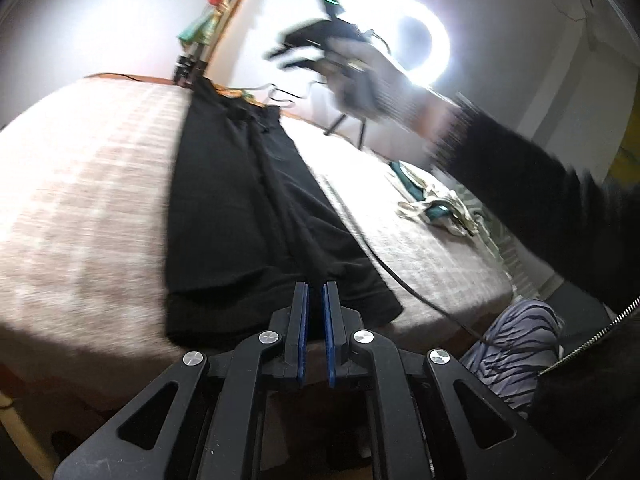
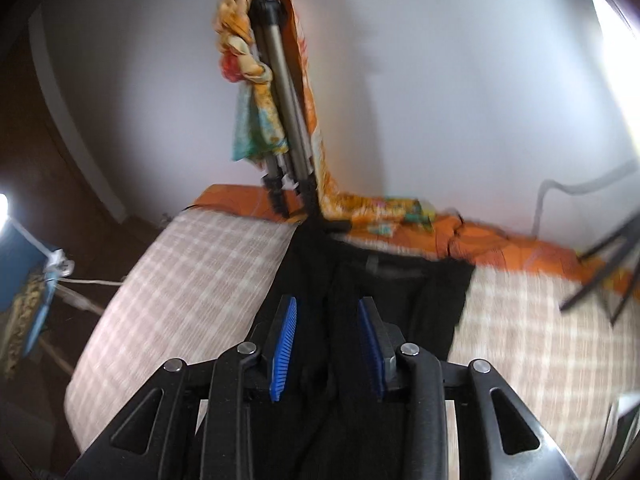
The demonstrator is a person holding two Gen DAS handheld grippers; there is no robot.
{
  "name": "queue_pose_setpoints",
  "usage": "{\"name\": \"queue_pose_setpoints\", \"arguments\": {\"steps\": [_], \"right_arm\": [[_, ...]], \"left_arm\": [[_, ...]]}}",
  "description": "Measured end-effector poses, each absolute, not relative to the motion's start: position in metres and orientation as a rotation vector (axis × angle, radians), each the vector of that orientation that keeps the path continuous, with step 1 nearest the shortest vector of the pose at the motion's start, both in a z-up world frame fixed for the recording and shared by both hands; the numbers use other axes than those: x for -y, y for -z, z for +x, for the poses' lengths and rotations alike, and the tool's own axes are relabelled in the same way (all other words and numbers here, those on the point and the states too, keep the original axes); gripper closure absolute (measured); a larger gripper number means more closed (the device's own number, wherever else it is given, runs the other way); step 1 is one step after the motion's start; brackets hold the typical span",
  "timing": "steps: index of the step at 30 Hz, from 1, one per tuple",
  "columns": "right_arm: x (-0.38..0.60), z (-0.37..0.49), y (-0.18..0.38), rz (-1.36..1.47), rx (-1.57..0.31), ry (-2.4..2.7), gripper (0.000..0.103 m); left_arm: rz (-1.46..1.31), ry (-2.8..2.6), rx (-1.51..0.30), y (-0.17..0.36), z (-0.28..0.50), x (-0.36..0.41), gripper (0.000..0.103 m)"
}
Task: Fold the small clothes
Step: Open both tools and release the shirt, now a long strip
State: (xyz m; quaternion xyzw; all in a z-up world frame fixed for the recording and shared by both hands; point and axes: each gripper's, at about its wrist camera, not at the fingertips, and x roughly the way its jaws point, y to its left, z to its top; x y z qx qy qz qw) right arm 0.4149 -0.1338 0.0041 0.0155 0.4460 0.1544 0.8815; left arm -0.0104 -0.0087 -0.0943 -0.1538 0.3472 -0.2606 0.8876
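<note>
A black garment (image 1: 248, 216) lies lengthwise on a pale checked bed cover (image 1: 88, 184). My left gripper (image 1: 316, 292) hovers over the garment's near hem, its blue pads almost together with a narrow gap and nothing between them. In the left wrist view my right gripper (image 1: 292, 50) is raised in the air above the far end of the bed, blurred, held by a gloved hand. In the right wrist view the right gripper (image 2: 327, 304) is open and empty above the black garment (image 2: 384, 300).
A folded tripod draped with an orange patterned scarf (image 2: 276, 92) leans on the wall at the bed's far edge. A ring light (image 1: 420, 46) on a stand shines at the back right. Loose pale and teal clothes (image 1: 436, 204) lie right. A cable (image 1: 400, 280) crosses the bed.
</note>
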Motion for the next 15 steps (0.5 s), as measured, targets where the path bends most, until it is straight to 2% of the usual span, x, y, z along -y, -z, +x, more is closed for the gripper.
{"name": "queue_pose_setpoints", "arguments": {"steps": [2,4,8,10,15], "right_arm": [[0.147,0.380,-0.007,0.055,-0.931,-0.337,0.071],[0.157,0.349,-0.007,0.055,-0.952,-0.358,0.071],[0.165,0.286,0.002,0.044,-0.992,-0.418,0.071],[0.165,0.263,0.006,0.037,-1.007,-0.447,0.071],[0.153,0.238,0.014,-0.017,-1.021,-0.483,0.071]], "left_arm": [[-0.283,0.505,-0.732,0.094,-0.012,-0.002,0.095],[-0.241,0.479,-0.752,0.094,-0.009,-0.010,0.076],[-0.199,0.445,-0.787,0.097,0.001,-0.016,0.071],[-0.191,0.403,-0.813,0.101,0.007,-0.017,0.063],[-0.220,0.363,-0.836,0.116,0.010,-0.018,0.062]]}}
